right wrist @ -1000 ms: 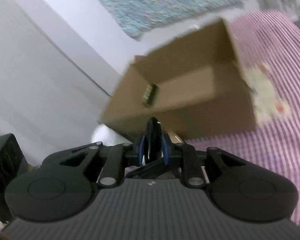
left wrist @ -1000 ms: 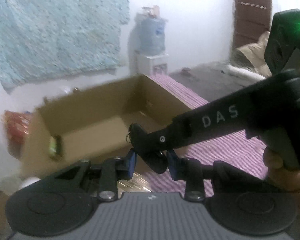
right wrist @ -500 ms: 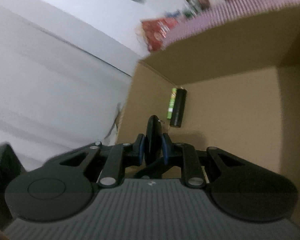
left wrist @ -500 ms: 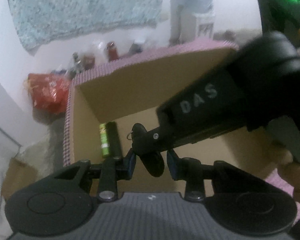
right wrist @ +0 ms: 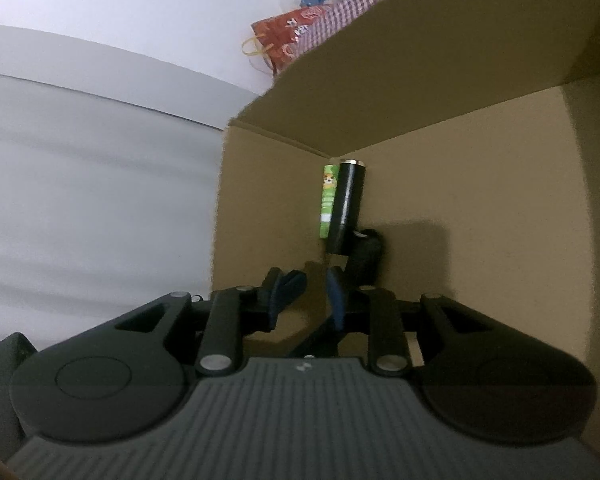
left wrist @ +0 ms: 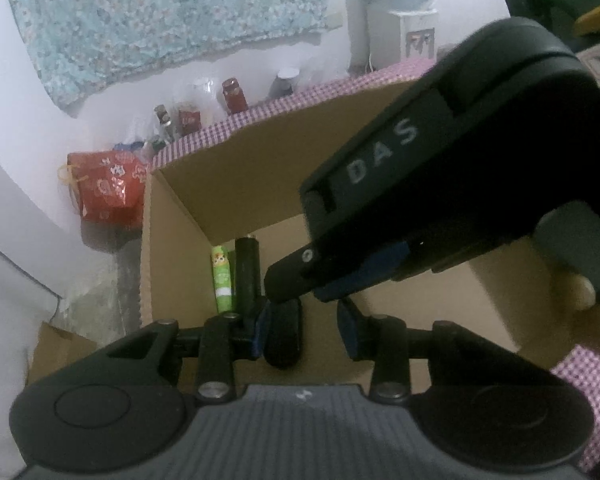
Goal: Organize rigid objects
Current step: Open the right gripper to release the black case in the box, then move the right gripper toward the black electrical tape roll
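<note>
One cardboard box (left wrist: 188, 216) stands open on the purple checked cloth (left wrist: 300, 92), and three things lie in its far left corner: one green tube (left wrist: 222, 276), one black cylinder (left wrist: 246, 272) touching its right side, and one small dark oval object (left wrist: 284, 332) just in front of the cylinder. Two grippers reach into the box. The left gripper (left wrist: 304, 330) has its jaws opening; the dark oval object (right wrist: 366, 256) sits against its left pad with a clear gap to the right pad, so it is no longer pinched. The right gripper (right wrist: 306, 294), seen from the left wrist as a black body marked DAS crossing above the box, also has its jaws opening, narrow, with only bare box floor between them. A second ago both grippers were outside and in front of the box, each clamped on the oval object; now they are over the box floor and the object rests beside the cylinder. One red bag (left wrist: 108, 192) sits beyond the box's left wall.
</note>
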Action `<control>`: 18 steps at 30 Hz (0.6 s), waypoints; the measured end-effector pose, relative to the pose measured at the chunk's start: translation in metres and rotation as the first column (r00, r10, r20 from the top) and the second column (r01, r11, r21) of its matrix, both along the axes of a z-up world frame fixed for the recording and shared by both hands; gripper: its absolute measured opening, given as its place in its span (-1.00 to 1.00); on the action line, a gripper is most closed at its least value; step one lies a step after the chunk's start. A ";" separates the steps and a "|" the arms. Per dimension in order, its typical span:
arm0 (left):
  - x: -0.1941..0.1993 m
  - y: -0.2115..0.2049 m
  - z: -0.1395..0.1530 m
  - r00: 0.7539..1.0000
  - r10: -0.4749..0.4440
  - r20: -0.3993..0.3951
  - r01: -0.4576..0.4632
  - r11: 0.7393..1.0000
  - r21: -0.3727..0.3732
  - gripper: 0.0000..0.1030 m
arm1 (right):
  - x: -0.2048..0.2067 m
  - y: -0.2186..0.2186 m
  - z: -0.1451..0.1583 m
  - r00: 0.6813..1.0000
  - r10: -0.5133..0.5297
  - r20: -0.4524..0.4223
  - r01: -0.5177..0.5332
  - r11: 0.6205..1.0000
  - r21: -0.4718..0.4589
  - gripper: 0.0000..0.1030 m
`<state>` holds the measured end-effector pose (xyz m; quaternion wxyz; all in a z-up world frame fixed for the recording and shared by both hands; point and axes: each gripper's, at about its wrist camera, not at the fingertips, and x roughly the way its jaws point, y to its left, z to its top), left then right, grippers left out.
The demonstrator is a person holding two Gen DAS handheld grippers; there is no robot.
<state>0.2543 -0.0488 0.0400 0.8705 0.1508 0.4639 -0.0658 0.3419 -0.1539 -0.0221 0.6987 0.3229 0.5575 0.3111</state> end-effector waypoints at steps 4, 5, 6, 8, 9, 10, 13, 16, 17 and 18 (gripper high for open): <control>-0.018 -0.001 0.022 0.998 -0.023 0.064 0.024 1.000 -0.009 -0.16 | -0.015 -0.016 0.020 0.999 -0.006 0.047 0.005 1.000 0.019 -0.35; -0.023 -0.002 0.027 0.996 -0.028 0.081 0.029 0.999 -0.012 -0.08 | -0.020 -0.022 0.025 0.998 -0.007 0.059 0.005 1.000 0.027 -0.33; -0.030 -0.002 0.034 0.994 -0.034 0.101 0.036 0.999 -0.015 -0.04 | -0.026 -0.028 0.031 0.997 -0.008 0.073 0.005 0.999 0.037 -0.31; -0.048 -0.003 0.045 0.988 -0.052 0.144 0.055 0.998 -0.013 -0.03 | -0.039 -0.043 0.040 0.995 -0.021 0.097 0.014 0.997 0.072 -0.09; -0.057 -0.003 0.049 0.985 -0.060 0.161 0.063 0.998 -0.015 0.00 | -0.047 -0.052 0.044 0.994 -0.035 0.103 0.026 0.996 0.089 -0.07; -0.069 -0.003 0.053 0.982 -0.066 0.178 0.072 0.997 -0.024 0.02 | -0.056 -0.064 0.048 0.992 -0.050 0.112 0.038 0.993 0.108 -0.05; -0.100 -0.001 0.061 0.977 -0.066 0.203 0.081 0.995 -0.065 0.05 | -0.090 -0.097 0.053 0.984 -0.100 0.144 0.076 0.984 0.163 0.00; -0.133 0.002 0.056 0.976 -0.049 0.213 0.076 0.990 -0.119 0.08 | -0.129 -0.125 0.056 0.970 -0.146 0.194 0.117 0.981 0.151 0.02; -0.142 0.003 0.052 0.976 -0.041 0.212 0.072 0.987 -0.141 0.08 | -0.143 -0.133 0.055 0.964 -0.158 0.213 0.129 0.981 0.143 0.03; -0.152 0.004 0.047 0.978 -0.033 0.208 0.068 0.984 -0.162 0.09 | -0.154 -0.140 0.053 0.960 -0.169 0.225 0.140 0.980 0.140 0.03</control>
